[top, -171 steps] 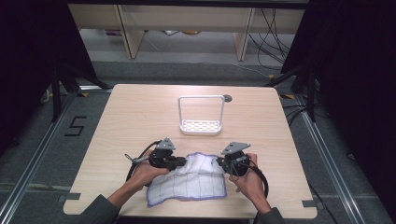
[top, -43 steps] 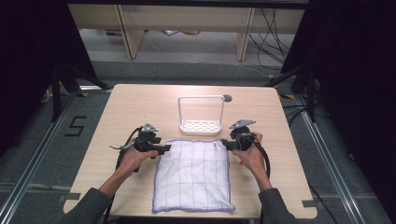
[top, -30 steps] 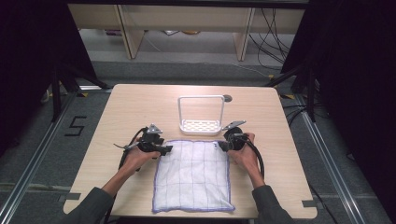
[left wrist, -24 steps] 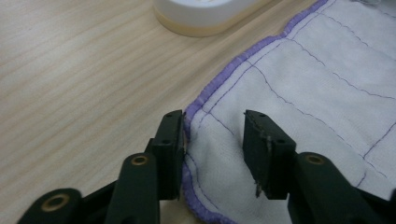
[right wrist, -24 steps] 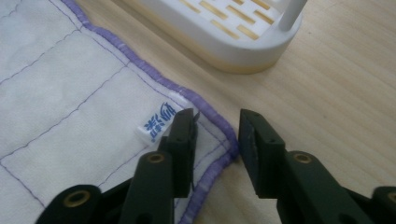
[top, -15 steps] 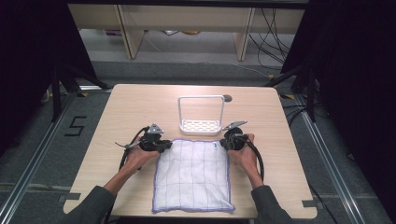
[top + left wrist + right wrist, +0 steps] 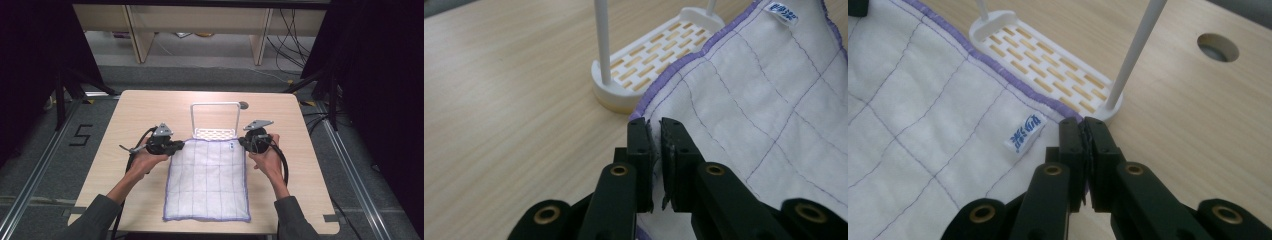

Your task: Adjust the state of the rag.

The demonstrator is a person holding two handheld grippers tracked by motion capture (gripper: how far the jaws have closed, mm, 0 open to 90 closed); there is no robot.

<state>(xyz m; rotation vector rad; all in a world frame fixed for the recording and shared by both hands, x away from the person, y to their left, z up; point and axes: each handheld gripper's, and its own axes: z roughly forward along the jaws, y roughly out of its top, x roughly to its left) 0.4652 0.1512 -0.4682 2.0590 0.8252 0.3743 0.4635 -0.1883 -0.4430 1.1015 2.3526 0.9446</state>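
Pinching the cloth at its two far corners — that's both grippers. Left gripper sits at the far-left corner in the high view, right gripper at the far-right corner. Left gripper view: jaws pressed nearly together with the purple-hemmed corner of the cloth clamped between the pads, having just closed on it. Right gripper view: same, jaws just closed and tight on the corner edge of the cloth, a small white label with blue print just beside the jaws on the cloth. Cloth is white, quilted with a thin purple grid, purple hem all round; it lies spread flat on the desk, long side running toward the person, near edge close to the desk's near edge. Far edge of the cloth touches or slightly overlaps the base of the rack — a white slotted tray with a tall wire hoop, standing upright at mid-desk beyond the cloth. In the left gripper view the rack's base is just past the held corner; in the right gripper view one upright rod rises just beyond the jaws. Round hole in the desk sits farther out, well apart from the cloth. Each hand grips its tool from the near side, cables trailing back.
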